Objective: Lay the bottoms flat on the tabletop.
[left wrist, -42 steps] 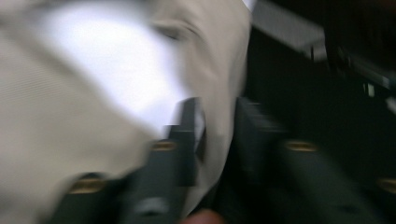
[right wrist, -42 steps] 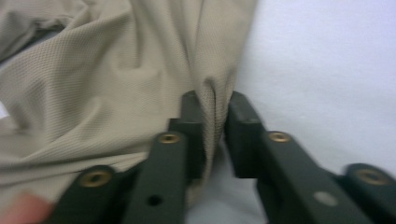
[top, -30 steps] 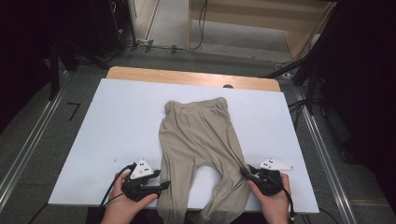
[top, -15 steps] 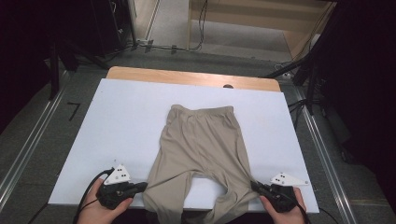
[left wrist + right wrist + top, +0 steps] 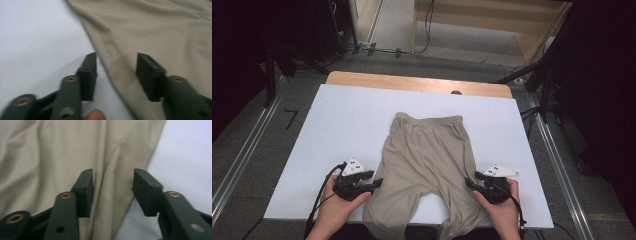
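Observation:
Beige trousers [image 5: 424, 155] lie flat on the white table [image 5: 347, 120], waistband at the far end and both legs hanging over the near edge. My left gripper [image 5: 376, 182] sits at the outer edge of the left leg. In the left gripper view the cloth [image 5: 162, 30] runs between the parted jaws of that gripper [image 5: 116, 56], untouched by the pads. My right gripper [image 5: 469, 183] is at the outer edge of the right leg; its jaws [image 5: 112, 172] straddle a fold of the fabric [image 5: 50, 157] without pressing it. Both sets of jaws have just been opening.
A wooden strip [image 5: 412, 82] borders the table's far edge. Metal rails [image 5: 242, 160] run along the floor on both sides, with cables and dark stands [image 5: 542, 75] beyond. Bare white tabletop lies left and right of the trousers.
The trousers slid a little toward the near edge. Both hands drew back and outward, then came forward and inward to the leg edges, and both sets of jaws now stand apart.

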A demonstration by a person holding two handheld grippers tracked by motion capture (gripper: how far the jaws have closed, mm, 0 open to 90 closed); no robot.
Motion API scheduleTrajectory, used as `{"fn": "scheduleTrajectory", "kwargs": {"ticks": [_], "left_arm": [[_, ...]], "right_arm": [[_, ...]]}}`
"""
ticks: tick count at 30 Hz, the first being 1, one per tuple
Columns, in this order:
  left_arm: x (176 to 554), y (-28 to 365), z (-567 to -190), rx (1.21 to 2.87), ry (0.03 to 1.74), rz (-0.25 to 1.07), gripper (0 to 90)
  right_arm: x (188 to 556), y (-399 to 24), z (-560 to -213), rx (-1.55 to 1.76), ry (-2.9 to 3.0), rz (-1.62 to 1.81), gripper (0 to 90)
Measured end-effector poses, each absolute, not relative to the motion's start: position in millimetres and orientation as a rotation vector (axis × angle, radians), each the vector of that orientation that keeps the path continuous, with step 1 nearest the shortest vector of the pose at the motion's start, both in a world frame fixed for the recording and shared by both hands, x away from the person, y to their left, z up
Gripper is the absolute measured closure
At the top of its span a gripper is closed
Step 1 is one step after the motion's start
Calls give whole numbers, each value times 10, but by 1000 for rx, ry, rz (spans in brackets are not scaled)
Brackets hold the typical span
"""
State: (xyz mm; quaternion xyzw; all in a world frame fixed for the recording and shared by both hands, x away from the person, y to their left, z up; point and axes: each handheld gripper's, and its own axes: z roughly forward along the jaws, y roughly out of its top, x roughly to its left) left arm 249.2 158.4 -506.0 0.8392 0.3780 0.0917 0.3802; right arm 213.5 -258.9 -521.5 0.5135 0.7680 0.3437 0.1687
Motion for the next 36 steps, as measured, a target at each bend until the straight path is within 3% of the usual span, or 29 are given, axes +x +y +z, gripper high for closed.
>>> {"fn": "scheduleTrajectory", "kwargs": {"ticks": [2,3,4,6,14,15,18,21,28,36], "left_arm": [[2463,1583,-5067,2167,923,185,843],[2438,1590,-5066,2171,908,181,900],[2417,1611,-5054,2188,896,182,900],[2376,1677,-5030,2215,884,168,900],[2201,2037,-5007,2252,833,43,900],[2217,2036,-5008,2239,839,47,869],[2371,1970,-4971,2188,868,72,577],[2657,1836,-4912,2143,911,96,481],[3459,1474,-4838,2094,988,182,441],[4092,1147,-4982,2069,1100,138,460]], "right_arm": [[2122,-2582,-5207,1450,2188,968,746],[2116,-2589,-5208,1447,2199,981,820],[2101,-2601,-5206,1448,2209,986,864],[2051,-2642,-5205,1463,2195,995,869],[1733,-2932,-5201,1534,2200,1053,844],[1728,-2932,-5197,1508,2230,1064,745],[1826,-2903,-5134,1427,2236,1104,526],[2075,-2875,-5027,1419,2183,1108,499],[2888,-2784,-4917,1429,2168,1099,515],[3579,-2584,-5007,1503,2179,1047,511]]}}
